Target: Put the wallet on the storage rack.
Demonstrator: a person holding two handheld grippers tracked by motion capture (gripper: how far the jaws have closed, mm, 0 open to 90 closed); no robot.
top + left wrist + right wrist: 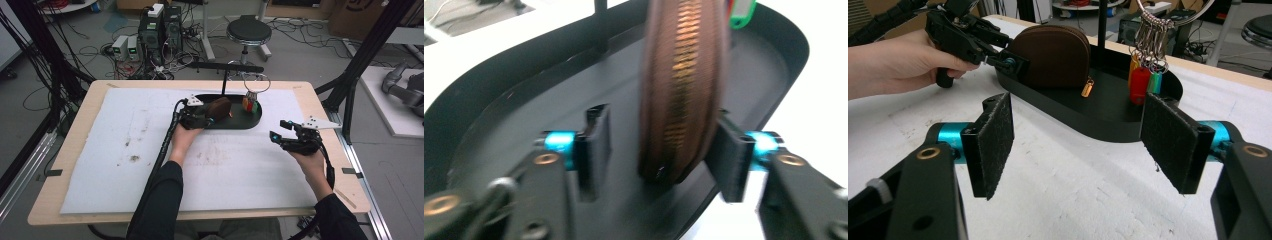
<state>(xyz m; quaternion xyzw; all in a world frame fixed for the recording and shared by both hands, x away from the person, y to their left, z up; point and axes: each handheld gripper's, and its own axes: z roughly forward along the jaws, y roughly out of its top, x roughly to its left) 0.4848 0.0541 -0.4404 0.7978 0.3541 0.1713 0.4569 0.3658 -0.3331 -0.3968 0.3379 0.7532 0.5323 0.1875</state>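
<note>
A brown zip pouch (218, 107) (681, 90) (1058, 55) stands on edge in the black oval tray (240, 121) (524, 100) (1098, 112). My left gripper (212, 119) (659, 145) straddles the pouch's near end. Its left pad stands clear of the leather and its right pad lies right beside it, so the jaws are open around the pouch. In the right gripper view the left gripper (1010, 62) sits at the pouch's left end. My right gripper (280, 131) (1088, 135) hovers open over the mat, right of the tray, with nothing between its pads.
Coloured key tags (251, 102) (1148, 75) hang on a metal ring (257, 82) from a black stand (225, 67) at the tray's right end. A white mat (150, 150) covers the wooden table. Beyond the table stand a stool (248, 32) and computers (160, 27).
</note>
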